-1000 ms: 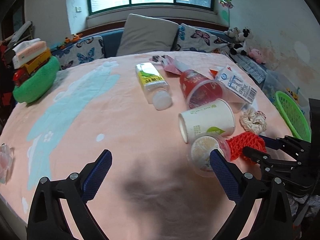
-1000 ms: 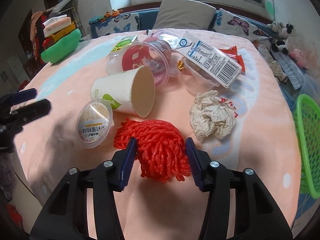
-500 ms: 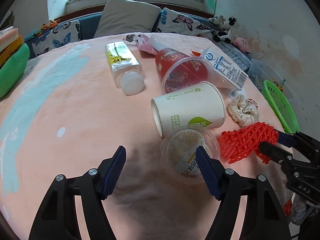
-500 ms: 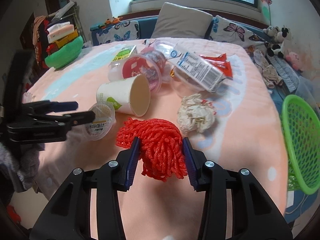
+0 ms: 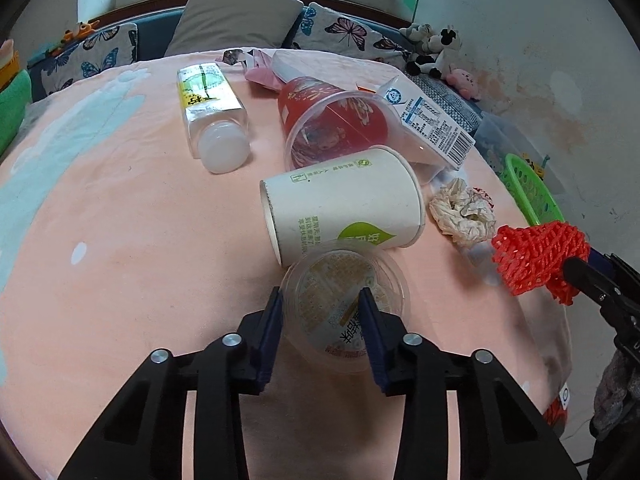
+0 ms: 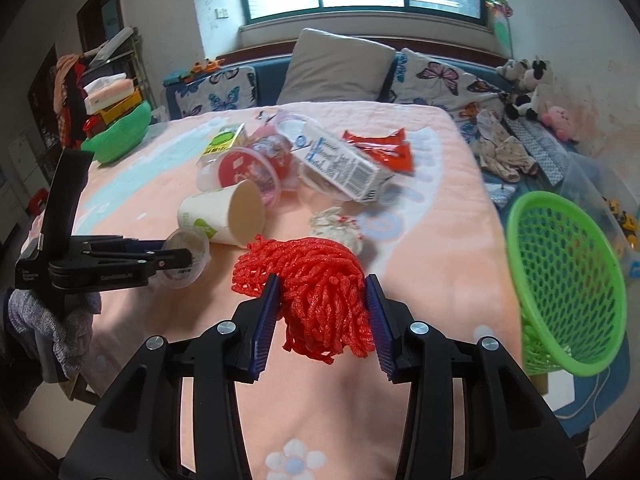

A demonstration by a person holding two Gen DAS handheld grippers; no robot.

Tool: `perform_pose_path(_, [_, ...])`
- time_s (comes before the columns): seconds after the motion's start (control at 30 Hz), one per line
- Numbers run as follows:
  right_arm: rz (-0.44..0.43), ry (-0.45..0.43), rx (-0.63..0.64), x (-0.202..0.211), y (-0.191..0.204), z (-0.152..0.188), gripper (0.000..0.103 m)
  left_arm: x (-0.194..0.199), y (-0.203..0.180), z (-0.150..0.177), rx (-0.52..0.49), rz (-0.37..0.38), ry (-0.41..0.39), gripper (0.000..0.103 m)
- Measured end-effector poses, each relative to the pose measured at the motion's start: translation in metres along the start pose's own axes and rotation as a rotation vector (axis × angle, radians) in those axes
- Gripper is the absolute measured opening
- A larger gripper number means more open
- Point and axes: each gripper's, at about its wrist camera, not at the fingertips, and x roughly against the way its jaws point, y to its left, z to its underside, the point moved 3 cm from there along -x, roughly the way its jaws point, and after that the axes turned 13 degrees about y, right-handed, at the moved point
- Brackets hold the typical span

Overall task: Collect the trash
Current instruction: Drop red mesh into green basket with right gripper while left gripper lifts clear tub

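My right gripper is shut on a red foam net and holds it above the pink blanket; the net also shows in the left wrist view. My left gripper is closed around a small clear plastic cup lying on the blanket, also seen in the right wrist view. A white paper cup, a red clear cup, a milk carton, a crumpled paper ball and a plastic bottle lie beyond.
A green mesh basket stands off the bed's right edge. Red snack wrappers lie at the far side of the trash pile. Pillows line the back. A green bowl with boxes sits at the far left.
My left gripper moved forward and closed around the clear plastic cup. My right gripper lifted the red net and drew it back toward the basket side.
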Motion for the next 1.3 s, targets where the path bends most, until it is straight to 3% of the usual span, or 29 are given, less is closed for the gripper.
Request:
perform_pose_path(0.23, [0.036, -0.005, -0.062, 0.007, -0.024, 0.008, 0.044, 0.009, -0.009, 0.005, -0.012, -0.033, -0.027, 0.024])
perform_pose_path(0.5, [0.073, -0.028, -0.118, 0.021, -0.048, 0.013, 0.044, 0.025, -0.011, 0.014, 0.009, -0.027, -0.031, 0.022])
perform_pose_path(0.7, [0.122, -0.052, -0.193, 0.034, -0.084, 0.013, 0.044, 0.052, -0.026, 0.014, -0.031, -0.019, -0.074, 0.022])
perform_pose_path(0.97, [0.217, -0.074, -0.292, 0.046, -0.147, 0.012, 0.044, 0.074, -0.071, -0.005, -0.122, 0.011, -0.112, 0.022])
perform_pose_path(1.3, [0.351, -0.036, -0.382, 0.042, -0.218, 0.02, 0.044, 0.067, -0.156, -0.044, -0.26, 0.063, -0.117, 0.022])
